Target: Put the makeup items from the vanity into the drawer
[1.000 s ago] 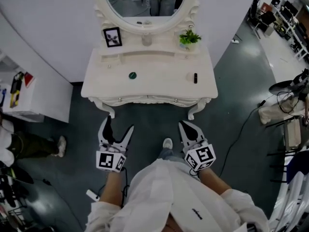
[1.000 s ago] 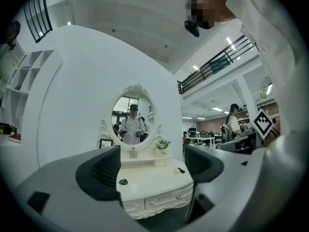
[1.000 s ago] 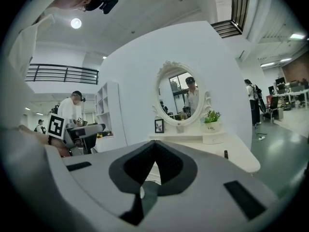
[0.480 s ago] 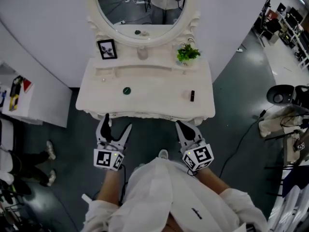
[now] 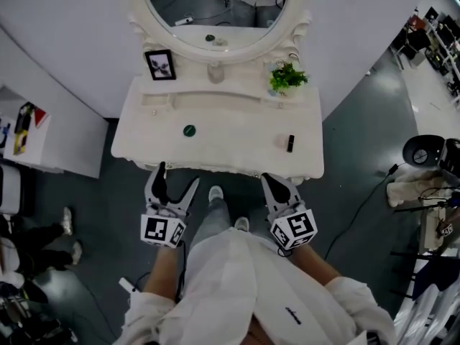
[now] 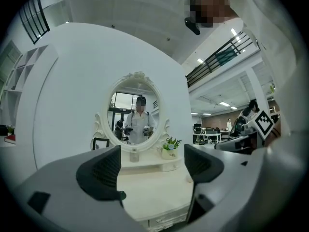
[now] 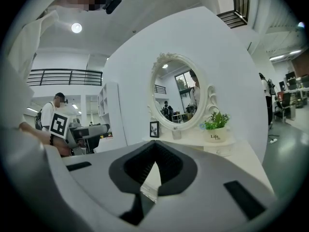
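Left claw: the left gripper [image 5: 177,178] hangs at 7 o'clock of the tabletop, just short of its front edge. Its jaws are wide apart with nothing between them, probably held ready to reach.
Right claw: the right gripper [image 5: 277,187] sits at 5 o'clock, its tips pressed together and empty.
Makeup: a small round dark-green compact [image 5: 189,130] lies at 9 o'clock on the top. A slim black lipstick-like tube [image 5: 290,143] lies at 4 o'clock. They are well apart, each roughly ahead of one gripper. A pale speck beside the tube is too small to name.
Drawer: the white drawer front [image 6: 161,220] under the top looks shut, so it likely has to be pulled open first.
Back ledge: a black-framed picture [image 5: 160,64] stands at 11 o'clock, a small clear glass jar [image 5: 215,72] at 12 and a green potted plant [image 5: 287,77] at 1. This decor is kept back under the mirror, clear of the working area.
Surface: the white carved vanity table [image 5: 230,131] has a smooth, mostly bare top and carries an oval white-framed mirror [image 5: 215,6].
Room: the vanity stands against a curved white wall on a glossy dark grey floor [image 5: 359,135]. A white side unit [image 5: 65,142] is at 9 o'clock, and cables and office clutter at 3 o'clock.
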A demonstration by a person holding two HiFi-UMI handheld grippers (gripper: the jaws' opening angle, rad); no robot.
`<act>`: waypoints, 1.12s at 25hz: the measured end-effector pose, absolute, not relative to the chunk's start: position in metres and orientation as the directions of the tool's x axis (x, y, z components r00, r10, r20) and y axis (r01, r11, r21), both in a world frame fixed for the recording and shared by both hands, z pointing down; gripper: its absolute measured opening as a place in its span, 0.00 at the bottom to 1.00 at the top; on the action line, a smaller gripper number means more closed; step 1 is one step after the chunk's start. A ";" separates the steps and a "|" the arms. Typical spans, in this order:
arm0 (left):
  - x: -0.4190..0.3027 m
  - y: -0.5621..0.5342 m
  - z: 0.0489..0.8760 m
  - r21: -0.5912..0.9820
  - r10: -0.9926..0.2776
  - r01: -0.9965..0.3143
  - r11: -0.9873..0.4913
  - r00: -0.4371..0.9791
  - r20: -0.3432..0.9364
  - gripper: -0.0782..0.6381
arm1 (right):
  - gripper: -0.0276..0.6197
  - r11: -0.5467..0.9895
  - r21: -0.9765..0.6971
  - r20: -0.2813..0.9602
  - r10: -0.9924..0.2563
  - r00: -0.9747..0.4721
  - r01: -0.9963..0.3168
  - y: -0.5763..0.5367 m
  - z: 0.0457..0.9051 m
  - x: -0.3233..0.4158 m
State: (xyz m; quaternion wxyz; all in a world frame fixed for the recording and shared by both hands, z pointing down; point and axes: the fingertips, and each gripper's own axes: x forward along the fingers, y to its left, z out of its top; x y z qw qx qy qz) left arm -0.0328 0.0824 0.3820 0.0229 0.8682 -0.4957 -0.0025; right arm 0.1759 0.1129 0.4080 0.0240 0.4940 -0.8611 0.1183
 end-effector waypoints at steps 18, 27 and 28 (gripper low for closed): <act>-0.058 -0.067 0.428 0.094 -0.815 -0.822 -0.562 0.570 0.105 0.66 | 0.07 0.468 -0.172 0.198 -0.845 -0.496 -0.866 -0.028 0.416 0.125; -0.063 -0.129 0.485 0.090 -0.790 -0.825 -0.557 0.560 0.248 0.66 | 0.07 0.455 -0.170 0.288 -0.825 -0.485 -0.874 -0.090 0.455 0.091; -0.062 -0.133 0.491 0.097 -0.784 -0.823 -0.560 0.564 0.257 0.66 | 0.07 0.454 -0.171 0.298 -0.822 -0.485 -0.875 -0.095 0.459 0.087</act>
